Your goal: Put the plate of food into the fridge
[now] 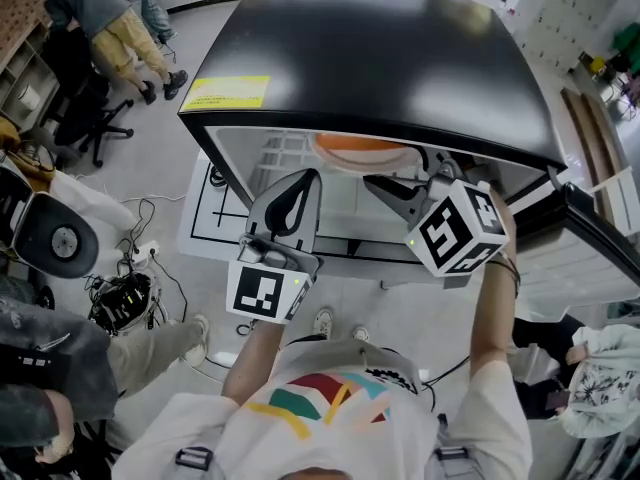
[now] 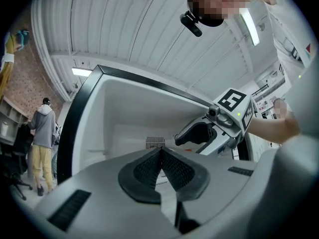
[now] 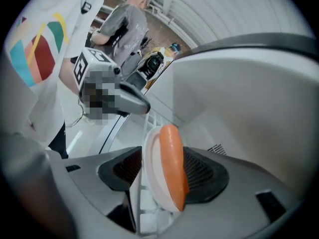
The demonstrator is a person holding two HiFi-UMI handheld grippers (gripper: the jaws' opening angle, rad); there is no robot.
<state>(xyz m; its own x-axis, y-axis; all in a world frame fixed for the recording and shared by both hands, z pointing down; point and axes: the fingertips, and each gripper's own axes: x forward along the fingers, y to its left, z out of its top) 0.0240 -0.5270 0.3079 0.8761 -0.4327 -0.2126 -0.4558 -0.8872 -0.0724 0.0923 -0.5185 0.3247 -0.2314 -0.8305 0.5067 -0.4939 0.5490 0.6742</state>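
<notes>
The fridge (image 1: 380, 58) has a black top and stands open toward me, with a white inside (image 2: 129, 118). A white plate (image 3: 153, 176) carrying orange food (image 3: 172, 161) lies on the wire shelf (image 3: 148, 219) inside; in the head view its orange edge (image 1: 358, 151) shows under the fridge top. My right gripper (image 3: 164, 169) reaches in with the plate between its jaws; a gap shows beside the plate, so the jaws stand open. My left gripper (image 2: 160, 156) is shut and empty, held at the fridge mouth (image 1: 300, 183), left of the right gripper (image 1: 388, 186).
The fridge door (image 1: 590, 233) hangs open at the right. People (image 1: 120, 28) stand by chairs at the far left. A round device with cables (image 1: 62, 236) sits on the floor at the left, and another person (image 1: 45, 368) is close at the lower left.
</notes>
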